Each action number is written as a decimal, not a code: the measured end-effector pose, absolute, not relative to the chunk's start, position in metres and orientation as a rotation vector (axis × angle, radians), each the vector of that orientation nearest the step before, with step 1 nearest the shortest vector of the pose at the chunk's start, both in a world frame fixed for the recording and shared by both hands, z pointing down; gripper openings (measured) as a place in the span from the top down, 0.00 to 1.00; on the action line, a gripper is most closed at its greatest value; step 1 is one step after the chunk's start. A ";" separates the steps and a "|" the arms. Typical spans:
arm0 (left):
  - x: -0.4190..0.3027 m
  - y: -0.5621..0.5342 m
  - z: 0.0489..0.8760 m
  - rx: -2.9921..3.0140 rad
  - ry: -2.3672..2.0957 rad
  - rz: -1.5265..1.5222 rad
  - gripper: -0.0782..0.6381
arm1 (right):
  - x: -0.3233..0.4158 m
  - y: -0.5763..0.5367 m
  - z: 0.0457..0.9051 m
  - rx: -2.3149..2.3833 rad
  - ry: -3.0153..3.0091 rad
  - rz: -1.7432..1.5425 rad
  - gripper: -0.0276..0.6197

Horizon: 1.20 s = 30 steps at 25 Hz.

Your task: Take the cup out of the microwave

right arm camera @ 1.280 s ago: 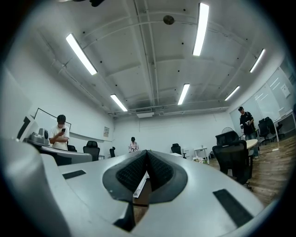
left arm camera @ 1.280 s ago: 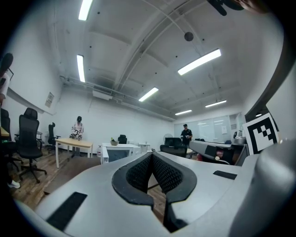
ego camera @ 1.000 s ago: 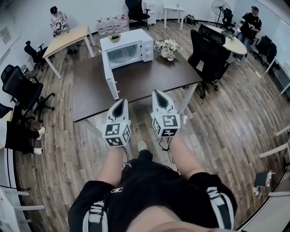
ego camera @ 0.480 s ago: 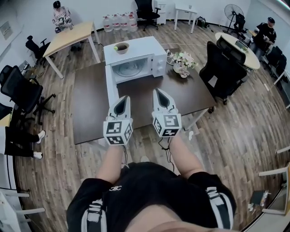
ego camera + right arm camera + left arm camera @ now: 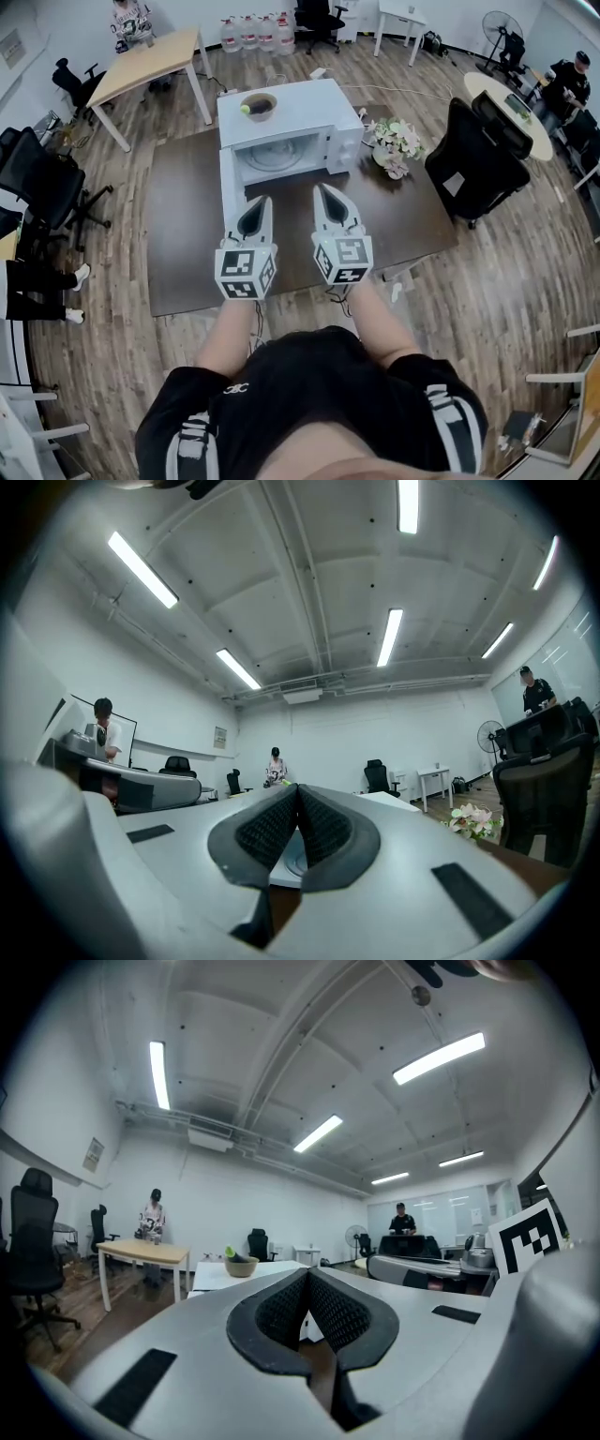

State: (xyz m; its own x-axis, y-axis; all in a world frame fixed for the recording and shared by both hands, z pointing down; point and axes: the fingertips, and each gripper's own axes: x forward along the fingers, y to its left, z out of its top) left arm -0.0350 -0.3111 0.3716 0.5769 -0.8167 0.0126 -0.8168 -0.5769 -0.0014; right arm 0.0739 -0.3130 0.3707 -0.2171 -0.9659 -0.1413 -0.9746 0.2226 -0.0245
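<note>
A white microwave stands at the back of the dark table, its door swung open to the left. Inside I make out only the pale cavity and turntable; no cup is discernible. My left gripper and right gripper are side by side above the table's front part, pointing level at the open cavity, a short way from it. Both are shut with nothing between the pads, as the left gripper view and the right gripper view confirm.
A bowl with something green in it sits on top of the microwave. A bunch of flowers stands to its right. A black office chair is at the table's right end, and people are at desks further off.
The person has walked up to the table. Both grippers, still shut, have moved forward from short of its front edge to above it, nearer the open microwave.
</note>
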 end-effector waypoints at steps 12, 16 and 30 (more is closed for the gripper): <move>-0.011 -0.363 0.384 2.677 -1.561 0.043 0.89 | 0.100 -0.376 0.376 -1.723 2.404 0.115 0.67; -0.009 -0.377 0.386 2.638 -1.615 0.056 0.89 | 0.103 -0.407 0.390 -1.685 2.446 0.076 0.33; -0.033 -0.420 0.424 2.427 -1.798 0.113 0.89 | 0.076 -0.528 0.485 -1.762 2.601 0.063 0.15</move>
State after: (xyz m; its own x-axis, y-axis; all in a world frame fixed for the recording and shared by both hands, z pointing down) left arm -0.0332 -0.4199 0.4240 0.2919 -0.9475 0.1307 -0.9564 -0.2876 0.0508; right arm 0.0758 -0.5283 0.4849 -0.3709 -0.9284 -0.0223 -0.9284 0.3701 0.0335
